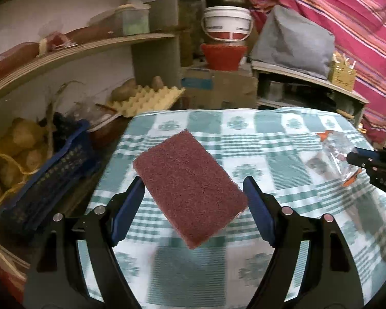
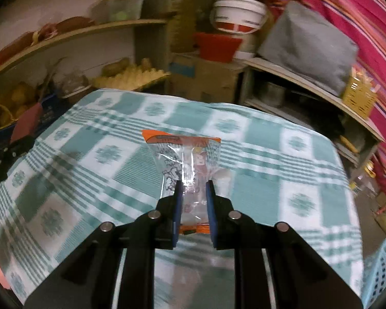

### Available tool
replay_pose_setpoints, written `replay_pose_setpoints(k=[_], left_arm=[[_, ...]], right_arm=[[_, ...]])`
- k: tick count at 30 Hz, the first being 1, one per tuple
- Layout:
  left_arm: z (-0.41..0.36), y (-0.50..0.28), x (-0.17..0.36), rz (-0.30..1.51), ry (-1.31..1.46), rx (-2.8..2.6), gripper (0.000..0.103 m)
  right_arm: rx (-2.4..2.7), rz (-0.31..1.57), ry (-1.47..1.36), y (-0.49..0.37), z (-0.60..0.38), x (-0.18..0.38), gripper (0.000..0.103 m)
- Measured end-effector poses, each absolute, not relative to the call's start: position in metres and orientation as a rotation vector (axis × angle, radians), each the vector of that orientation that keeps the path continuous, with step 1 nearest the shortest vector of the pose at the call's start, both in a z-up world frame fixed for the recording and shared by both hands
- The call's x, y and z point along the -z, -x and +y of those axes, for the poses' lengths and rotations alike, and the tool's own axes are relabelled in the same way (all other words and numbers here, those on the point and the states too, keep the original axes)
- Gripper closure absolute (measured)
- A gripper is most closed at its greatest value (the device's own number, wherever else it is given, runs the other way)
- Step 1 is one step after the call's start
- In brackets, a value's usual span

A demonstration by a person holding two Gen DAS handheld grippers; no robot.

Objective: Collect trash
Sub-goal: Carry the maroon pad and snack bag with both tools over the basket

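A maroon scouring pad (image 1: 190,190) sits between the blue pads of my left gripper (image 1: 194,188). The jaws stand wide, touching the pad's corners, and it appears lifted above the green checked tablecloth (image 1: 283,159). My right gripper (image 2: 194,190) is shut on a clear plastic wrapper with orange ends (image 2: 185,159) and holds it over the cloth. That wrapper (image 1: 332,154) and the right gripper's tip (image 1: 357,158) also show at the right of the left wrist view. The pad (image 2: 25,125) shows at the left of the right wrist view.
A light blue perforated basket (image 2: 380,270) stands at the table's lower right. Left of the table are a blue crate (image 1: 49,177), potatoes in yellow net (image 1: 10,159) and an egg tray (image 1: 146,100). Shelves, a white bucket (image 1: 227,25) and a grey cushion (image 1: 293,41) stand behind.
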State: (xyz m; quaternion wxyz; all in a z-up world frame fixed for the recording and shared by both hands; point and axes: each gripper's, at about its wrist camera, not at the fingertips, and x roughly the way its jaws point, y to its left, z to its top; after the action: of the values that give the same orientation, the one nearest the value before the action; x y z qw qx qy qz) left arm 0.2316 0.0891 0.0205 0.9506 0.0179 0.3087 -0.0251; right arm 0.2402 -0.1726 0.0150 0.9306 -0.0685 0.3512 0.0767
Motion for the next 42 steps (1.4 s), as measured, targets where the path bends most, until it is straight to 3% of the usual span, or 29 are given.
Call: replay_pose_setpoints(k=[18,42], left_arm=[[-0.039,-0.230,-0.035,0.602,-0.001,0.183,0.026],[-0.246,-0.160,-0.060,0.503,-0.140,0.429,0.026]], right_arm=[[0.145,0.669,0.025,-0.149,-0.379,-0.027,0.085],[0.273,0.614,-0.113,-0.079,-0.510,-0.045,0.085]])
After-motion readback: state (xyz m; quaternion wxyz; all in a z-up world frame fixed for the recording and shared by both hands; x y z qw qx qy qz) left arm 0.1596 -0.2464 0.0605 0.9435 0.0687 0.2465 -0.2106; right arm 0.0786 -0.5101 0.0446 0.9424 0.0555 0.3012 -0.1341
